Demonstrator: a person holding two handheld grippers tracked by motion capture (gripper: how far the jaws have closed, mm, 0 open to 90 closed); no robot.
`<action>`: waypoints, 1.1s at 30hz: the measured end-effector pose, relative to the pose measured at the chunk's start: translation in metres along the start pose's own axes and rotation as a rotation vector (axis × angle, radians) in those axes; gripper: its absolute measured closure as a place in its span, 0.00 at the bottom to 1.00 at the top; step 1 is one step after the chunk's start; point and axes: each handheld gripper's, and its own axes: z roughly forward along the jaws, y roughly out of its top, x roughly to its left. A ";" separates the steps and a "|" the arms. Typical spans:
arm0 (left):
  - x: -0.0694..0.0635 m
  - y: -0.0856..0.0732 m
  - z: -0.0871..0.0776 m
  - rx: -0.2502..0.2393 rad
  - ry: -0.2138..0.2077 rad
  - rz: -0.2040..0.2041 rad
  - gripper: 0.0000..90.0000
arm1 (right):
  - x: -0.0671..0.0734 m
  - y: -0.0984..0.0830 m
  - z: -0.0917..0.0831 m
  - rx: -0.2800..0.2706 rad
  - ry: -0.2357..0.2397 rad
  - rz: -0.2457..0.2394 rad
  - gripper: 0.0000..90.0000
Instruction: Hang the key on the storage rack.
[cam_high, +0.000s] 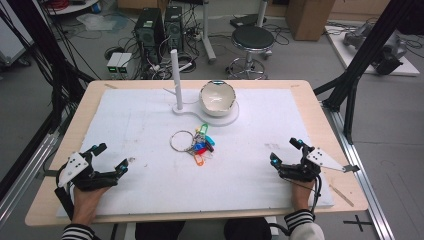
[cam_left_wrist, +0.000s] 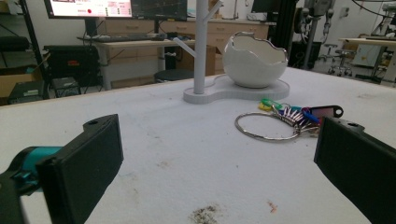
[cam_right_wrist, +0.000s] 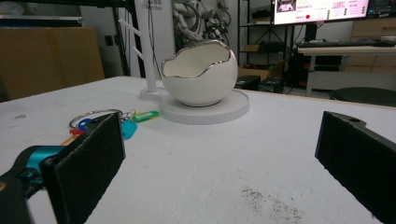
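Both grippers, left (cam_high: 111, 156) and right (cam_high: 285, 151), rest spread and empty at 7 and 5 o'clock. The large metal keyring with coloured plastic tags (cam_high: 192, 142) lies mid-mat, at 6 o'clock of the white eggshell-shaped ceramic bowl (cam_high: 217, 97). It looks light, loose and jangly; I'd pinch the stiff ring.

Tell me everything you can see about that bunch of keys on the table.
The key bunch lies flat on the white mat, mid-table, just in front of the white stand base. A large thin silvery ring carries small metal keys and plastic tags in green, blue, red and orange. Neither claw touches it; both rest apart, open, near the table's front edge.
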 end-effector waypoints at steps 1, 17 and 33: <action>0.000 0.000 0.000 -0.001 0.000 -0.002 0.02 | 0.000 0.000 0.000 0.002 0.000 0.001 0.01; -0.002 0.000 0.001 0.004 0.005 0.011 0.02 | 0.001 0.000 0.000 0.000 -0.002 -0.006 0.01; 0.005 0.017 0.008 0.075 0.021 -0.018 0.03 | 0.001 0.000 0.001 0.000 0.001 -0.009 0.01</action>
